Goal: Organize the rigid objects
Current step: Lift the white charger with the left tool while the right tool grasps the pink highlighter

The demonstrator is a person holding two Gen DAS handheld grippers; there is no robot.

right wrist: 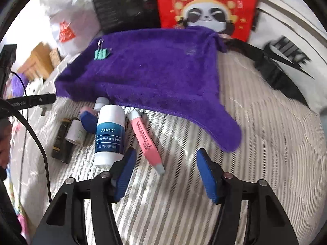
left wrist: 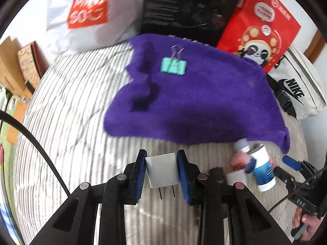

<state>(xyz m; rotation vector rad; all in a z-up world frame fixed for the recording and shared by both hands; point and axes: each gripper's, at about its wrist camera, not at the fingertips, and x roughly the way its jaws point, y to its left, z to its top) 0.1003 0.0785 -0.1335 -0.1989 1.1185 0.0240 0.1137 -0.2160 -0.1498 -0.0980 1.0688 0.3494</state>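
My left gripper is shut on a white plug adapter, prongs pointing toward the camera, held over the striped bedding just short of the purple towel. A teal binder clip lies on the towel; it also shows in the right wrist view. My right gripper is open and empty above the bedding. Just ahead of it lie a pink tube and a white-and-blue ADMD bottle, with a blue item, a small white bottle and a black tube to the left.
A white Miniso bag, a black box, a red panda bag and a white Nike bag line the far edge of the bed. Cardboard boxes stand at the left. A black cable crosses the left side.
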